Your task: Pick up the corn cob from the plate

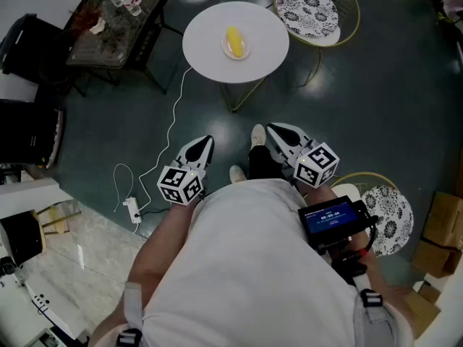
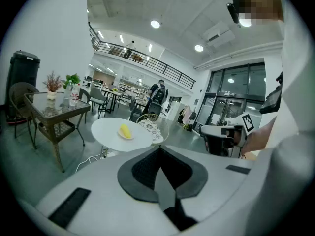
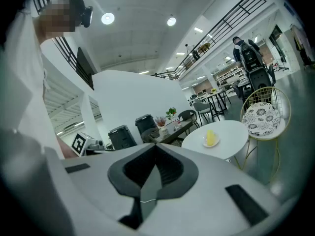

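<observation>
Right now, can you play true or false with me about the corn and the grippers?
The corn lies on a plate. True.
The left gripper holds the corn. False: it is shut and empty, away from the table.
The plate sits on a square black table. False: the table is round and white.
The right gripper is shut. True.
</observation>
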Motion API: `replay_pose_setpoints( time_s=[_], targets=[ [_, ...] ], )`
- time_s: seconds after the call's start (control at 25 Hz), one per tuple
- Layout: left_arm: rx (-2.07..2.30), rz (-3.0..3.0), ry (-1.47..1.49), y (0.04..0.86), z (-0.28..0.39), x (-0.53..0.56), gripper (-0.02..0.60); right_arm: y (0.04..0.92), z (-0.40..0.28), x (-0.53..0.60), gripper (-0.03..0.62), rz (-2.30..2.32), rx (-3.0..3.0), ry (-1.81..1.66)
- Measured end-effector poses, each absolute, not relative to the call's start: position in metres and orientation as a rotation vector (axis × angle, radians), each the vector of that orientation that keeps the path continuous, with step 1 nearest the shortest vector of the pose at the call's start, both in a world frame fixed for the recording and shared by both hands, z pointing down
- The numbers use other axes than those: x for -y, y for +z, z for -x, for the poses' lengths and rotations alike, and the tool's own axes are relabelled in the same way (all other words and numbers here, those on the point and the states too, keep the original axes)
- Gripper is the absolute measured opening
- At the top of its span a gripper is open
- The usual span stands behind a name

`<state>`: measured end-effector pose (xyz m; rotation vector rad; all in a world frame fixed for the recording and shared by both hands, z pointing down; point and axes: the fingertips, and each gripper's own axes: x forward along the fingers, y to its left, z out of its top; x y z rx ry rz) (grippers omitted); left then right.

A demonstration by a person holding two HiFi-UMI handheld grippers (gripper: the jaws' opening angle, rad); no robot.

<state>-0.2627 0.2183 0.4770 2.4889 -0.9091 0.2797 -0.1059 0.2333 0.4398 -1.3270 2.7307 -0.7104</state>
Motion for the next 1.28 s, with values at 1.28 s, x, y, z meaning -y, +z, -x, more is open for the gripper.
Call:
replay_pose_setpoints(
  time_s=[1.28],
  targets=[
    [0.783, -2.607, 0.283, 0.454, 0.206, -0.206, 0.008, 0.422, 0.072, -0.229, 0.008, 1.431, -2.703, -0.634]
  ],
)
